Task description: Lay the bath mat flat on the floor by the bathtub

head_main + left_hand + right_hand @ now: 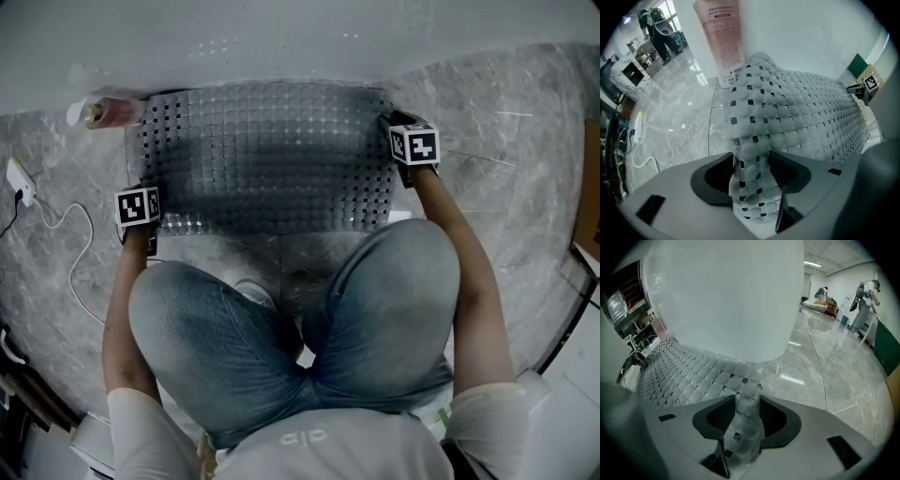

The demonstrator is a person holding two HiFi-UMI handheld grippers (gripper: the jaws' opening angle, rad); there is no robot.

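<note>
Jaws of left gripper pinch a raised fold of the translucent grey perforated rubber bath mat at its near-left corner. The right gripper clamps its right edge, tub-side corner. Mat spread on grey marble floor, far edge against white bathtub wall.

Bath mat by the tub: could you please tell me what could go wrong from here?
The bath mat humps up where the left gripper pinches its near corner; released carelessly, a ridge may stay.
The pink tube lies at the mat's far left corner; a nudge that way might ride the mat onto it.
The right gripper pinches a raised corner too; it could curl.
</note>
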